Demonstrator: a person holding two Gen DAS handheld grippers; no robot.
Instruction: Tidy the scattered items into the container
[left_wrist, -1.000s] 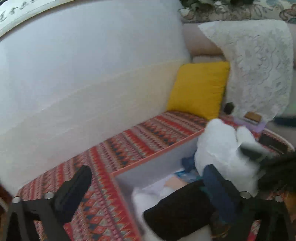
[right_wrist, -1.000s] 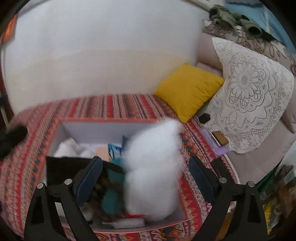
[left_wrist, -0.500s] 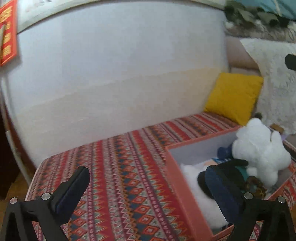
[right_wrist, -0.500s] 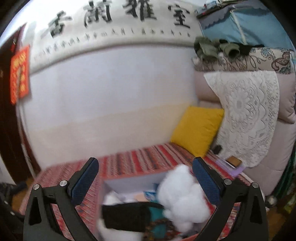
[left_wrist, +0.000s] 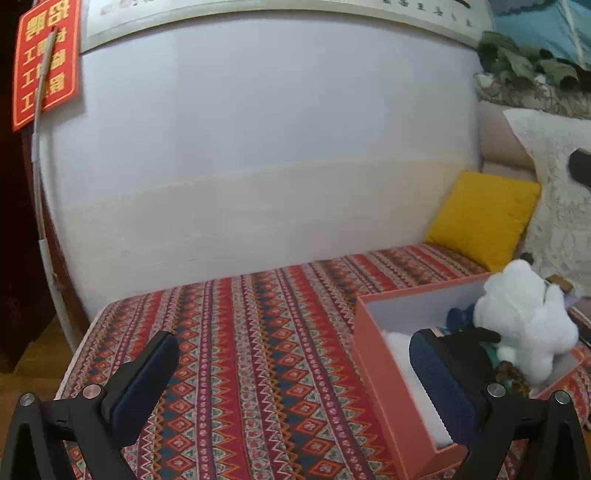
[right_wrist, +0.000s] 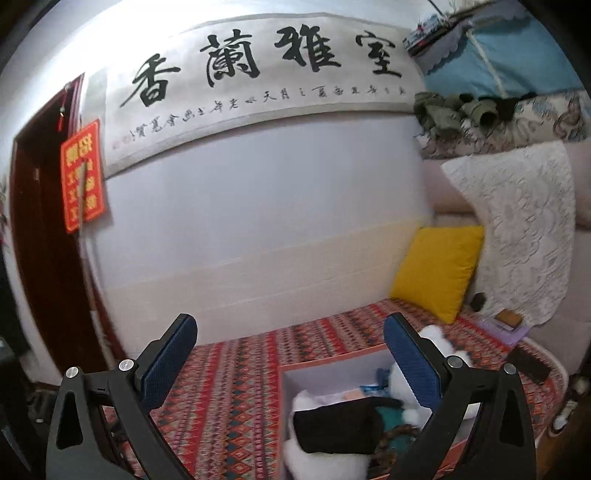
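White wall (left_wrist: 277, 129), cream along its lower band, fills the background ahead of both sets of jaws. Below it, a red patterned woven cover (left_wrist: 258, 350) spreads under and between the jaws in both views.

Right of the jaws: sofa back draped with a white lace cloth (right_wrist: 524, 229), and a square mustard-yellow cushion (left_wrist: 480, 218) leaning at its foot.

Open salmon-pink cardboard box with white interior (left_wrist: 388, 387) sits on the cover. Left view: its near corner lies behind the right-hand finger. Right view: it lies below and between the fingers. Inside: fluffy white plush toy (left_wrist: 524, 325) upright at the far right end, a black fabric item (right_wrist: 336, 424), white stuffing, teal and blue bits; small contents too crowded to identify.

Left gripper (left_wrist: 291, 387): jaws spread wide, nothing between them. Right gripper (right_wrist: 291, 362): jaws spread wide, empty; its right-hand finger overlaps the plush.

Right view only: long white calligraphy scroll (right_wrist: 258, 81) high above the jaws, large characters 香蘭雅室; smaller line illegible. Red sign with yellow characters (right_wrist: 81, 177) up left of the jaws, unreadable in both views.
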